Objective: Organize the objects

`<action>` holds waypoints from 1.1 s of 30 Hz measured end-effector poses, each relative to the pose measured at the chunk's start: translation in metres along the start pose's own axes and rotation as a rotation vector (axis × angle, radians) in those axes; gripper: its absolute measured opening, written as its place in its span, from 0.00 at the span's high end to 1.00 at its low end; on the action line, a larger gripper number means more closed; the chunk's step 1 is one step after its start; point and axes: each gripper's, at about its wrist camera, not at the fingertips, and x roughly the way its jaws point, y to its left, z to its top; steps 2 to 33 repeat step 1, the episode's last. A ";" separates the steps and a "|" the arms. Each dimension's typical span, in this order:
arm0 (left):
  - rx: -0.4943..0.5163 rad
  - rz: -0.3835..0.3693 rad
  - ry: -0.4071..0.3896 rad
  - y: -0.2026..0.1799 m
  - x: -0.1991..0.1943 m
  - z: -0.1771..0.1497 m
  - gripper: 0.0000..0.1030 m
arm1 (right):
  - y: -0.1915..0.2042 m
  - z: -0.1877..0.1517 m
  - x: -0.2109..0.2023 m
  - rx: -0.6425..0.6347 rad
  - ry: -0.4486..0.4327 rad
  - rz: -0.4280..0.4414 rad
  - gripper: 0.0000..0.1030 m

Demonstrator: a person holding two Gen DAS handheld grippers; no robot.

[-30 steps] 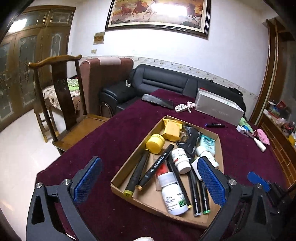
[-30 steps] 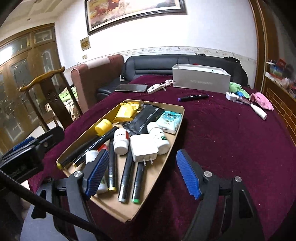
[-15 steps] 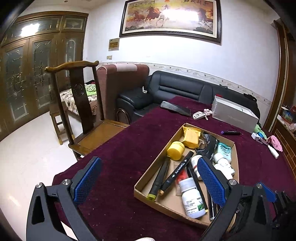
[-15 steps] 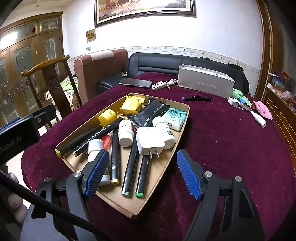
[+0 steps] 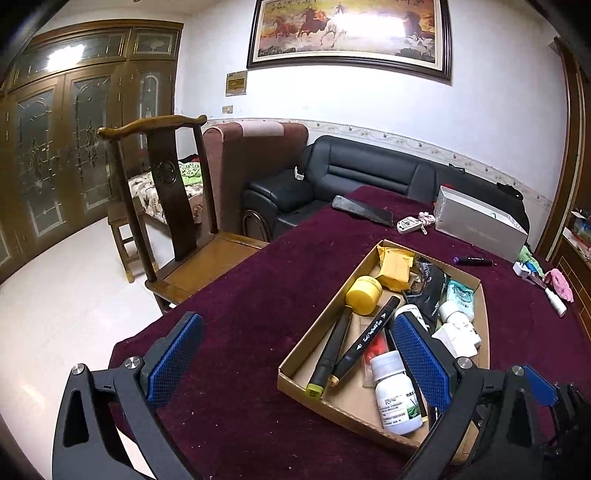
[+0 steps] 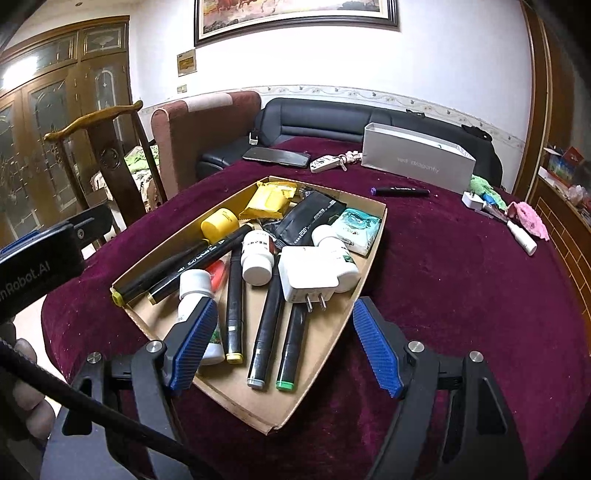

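Clutter for sorting lies mostly in a shallow cardboard tray (image 6: 325, 334) near the front edge of the table (image 6: 461, 295), which wears a dark maroon velvet cloth. Around it the room is white-walled, with a wide framed painting of horses (image 5: 349, 31) hung high, tall wooden doors with patterned glass (image 5: 59, 155) on the left, and a pale tiled floor (image 5: 48, 314). A black leather sofa (image 5: 369, 177) runs behind the table, a brown armchair (image 5: 255, 162) stands beside it, and a dark wooden chair (image 5: 173, 206) is drawn up at the table's left edge.

On the cloth past the tray sit a long grey box (image 6: 417, 158), a dark phone (image 6: 277, 156), a key fob (image 6: 325, 163) and a single black marker with a purple end (image 6: 399, 191), all well apart from the tray. Off to the right lie a pink cloth (image 6: 528, 218) and a small white tube (image 6: 522, 238).

Inside the tray are several black markers (image 6: 271, 317), a white plug adapter (image 6: 308, 275) resting on top of them, white bottles (image 6: 256, 256), a yellow cap (image 6: 219, 223), a yellow packet (image 6: 271, 199), a black pouch (image 6: 310, 218) and a teal tissue pack (image 6: 356, 225).

The right gripper (image 6: 282, 349) hangs over the tray's near end, jaws spread wide and holding nothing. The left gripper (image 5: 295, 360) hovers at the tray's left, likewise spread and empty.
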 end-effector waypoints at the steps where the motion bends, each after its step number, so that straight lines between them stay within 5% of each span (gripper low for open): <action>1: -0.001 -0.005 0.007 0.000 0.001 0.000 0.02 | -0.001 0.000 0.000 0.006 0.002 0.001 0.26; 33: -0.001 -0.005 0.007 0.000 0.001 0.000 0.02 | -0.001 0.000 0.000 0.006 0.002 0.001 0.26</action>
